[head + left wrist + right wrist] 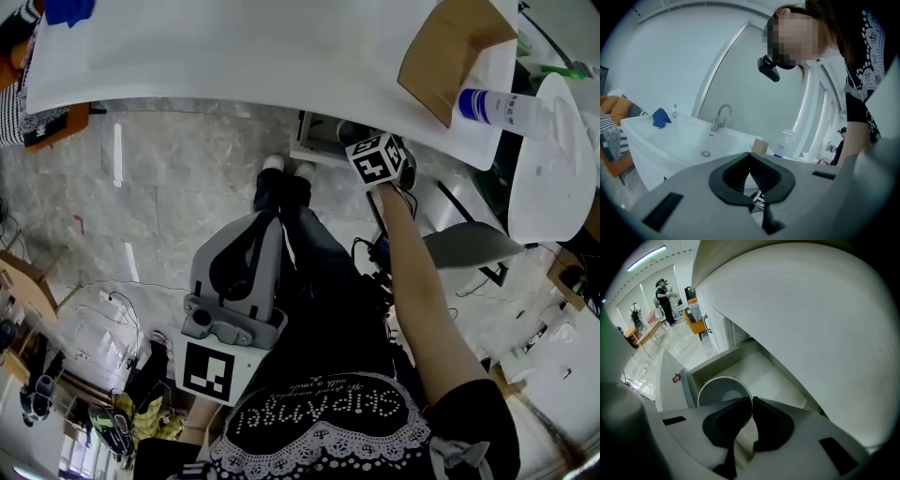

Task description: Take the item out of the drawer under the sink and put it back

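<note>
The sink [234, 56] is white, the cloth [68, 9] blue, the box [448, 56] brown, the bowl [719, 390] grey.

— You're standing on a grey marbled floor [187, 178], with a white counter [234, 56] curving in front of you.

— And past its left end you've an orange seat [610, 107] against the pale wall [670, 56]; a strip light [647, 256] glows overhead.

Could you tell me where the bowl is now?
Right gripper view: the bowl is clamped by its rim in the right gripper, at the open drawer beneath the sink.
</note>
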`<state>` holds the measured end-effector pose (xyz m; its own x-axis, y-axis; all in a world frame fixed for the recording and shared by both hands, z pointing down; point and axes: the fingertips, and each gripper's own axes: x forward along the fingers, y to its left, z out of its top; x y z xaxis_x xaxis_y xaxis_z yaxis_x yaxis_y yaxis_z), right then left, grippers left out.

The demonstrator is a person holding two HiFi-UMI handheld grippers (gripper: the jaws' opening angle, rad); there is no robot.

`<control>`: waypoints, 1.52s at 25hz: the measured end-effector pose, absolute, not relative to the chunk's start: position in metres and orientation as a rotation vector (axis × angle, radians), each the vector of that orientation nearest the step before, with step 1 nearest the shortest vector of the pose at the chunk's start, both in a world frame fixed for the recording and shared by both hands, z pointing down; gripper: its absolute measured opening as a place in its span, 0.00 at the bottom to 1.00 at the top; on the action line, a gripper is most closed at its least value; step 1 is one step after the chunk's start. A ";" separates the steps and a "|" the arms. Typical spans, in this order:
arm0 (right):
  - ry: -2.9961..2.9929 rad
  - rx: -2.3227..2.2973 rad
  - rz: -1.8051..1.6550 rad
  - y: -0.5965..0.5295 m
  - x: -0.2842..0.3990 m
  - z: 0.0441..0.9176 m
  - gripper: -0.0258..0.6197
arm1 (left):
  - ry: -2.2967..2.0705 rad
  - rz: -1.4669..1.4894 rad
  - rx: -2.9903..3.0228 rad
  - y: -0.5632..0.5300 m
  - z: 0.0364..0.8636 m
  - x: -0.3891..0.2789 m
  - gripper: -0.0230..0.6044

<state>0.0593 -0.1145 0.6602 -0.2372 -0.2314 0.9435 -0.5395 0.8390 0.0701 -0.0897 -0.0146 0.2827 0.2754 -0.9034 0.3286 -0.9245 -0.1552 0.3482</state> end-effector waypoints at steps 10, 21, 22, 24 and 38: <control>-1.847 0.509 0.297 -0.105 0.056 0.661 0.10 | -1.630 0.046 2.069 -0.018 0.284 -0.092 0.04; -1.874 0.601 0.309 -0.116 0.058 0.644 0.17 | -1.624 0.039 2.080 -0.016 0.282 -0.094 0.04; -1.875 0.608 0.303 -0.116 0.059 0.643 0.17 | -1.624 0.038 2.082 -0.016 0.282 -0.094 0.04; -1.877 0.620 0.292 -0.116 0.060 0.639 0.17 | -1.623 0.037 2.086 -0.016 0.281 -0.094 0.04; -1.926 0.778 0.340 -0.106 0.072 0.598 0.11 | -1.587 0.019 2.173 -0.006 0.262 -0.088 0.04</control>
